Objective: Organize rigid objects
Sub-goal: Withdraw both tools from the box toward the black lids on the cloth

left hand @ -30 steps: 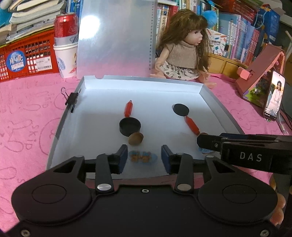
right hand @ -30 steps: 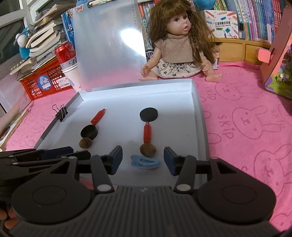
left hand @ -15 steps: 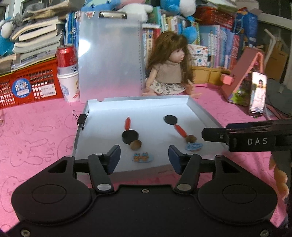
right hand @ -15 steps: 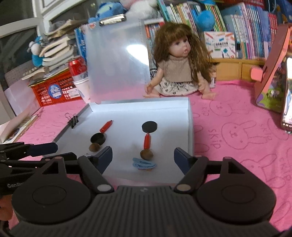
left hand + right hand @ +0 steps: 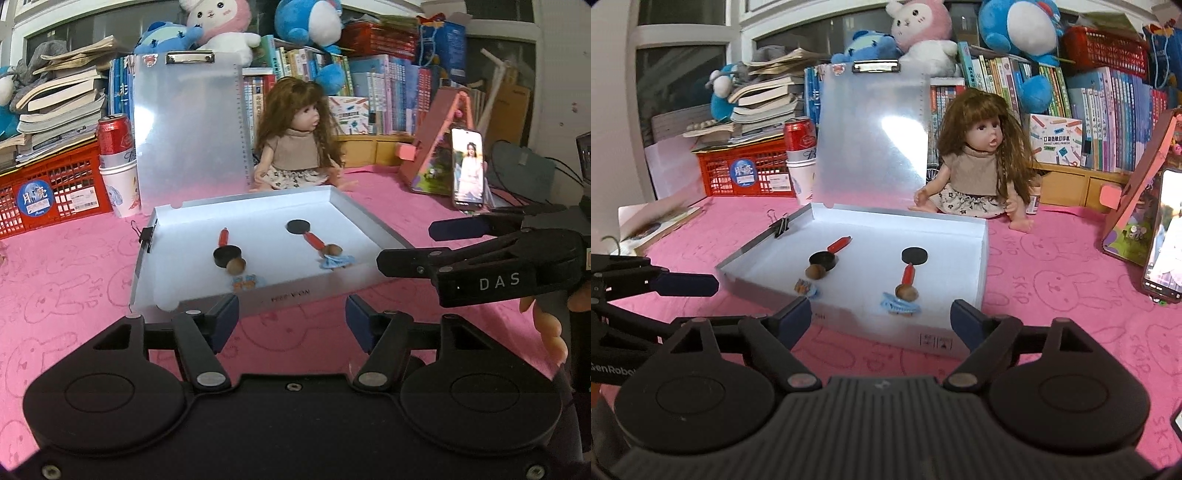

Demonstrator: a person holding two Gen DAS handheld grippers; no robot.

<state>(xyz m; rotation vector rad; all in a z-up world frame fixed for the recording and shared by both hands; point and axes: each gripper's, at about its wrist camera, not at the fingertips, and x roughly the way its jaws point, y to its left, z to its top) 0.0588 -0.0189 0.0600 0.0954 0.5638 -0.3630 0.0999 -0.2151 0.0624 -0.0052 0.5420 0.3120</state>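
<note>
A shallow white box [image 5: 314,291] [image 5: 982,258] lies on the pink cloth. In it lie two black-headed, red-handled toys [image 5: 226,249] [image 5: 308,234], two brown nuts [image 5: 236,266] [image 5: 332,251], a small orange-and-blue clip [image 5: 244,282] and a blue hair clip [image 5: 334,262] [image 5: 899,306]. My left gripper [image 5: 291,319] is open and empty, in front of the box's near wall. My right gripper [image 5: 881,315] is open and empty, also before the near wall; it shows at the right of the left wrist view [image 5: 480,258].
A clear clipboard [image 5: 188,125] stands behind the box, with a doll [image 5: 299,147] beside it. A red can on a paper cup [image 5: 116,166] and a red basket [image 5: 44,188] are at back left. A phone [image 5: 467,170] leans at right. A binder clip [image 5: 147,234] grips the box's left wall.
Both grippers have pulled back and up, away from the box, and opened wider. The hair clips stay in the box.
</note>
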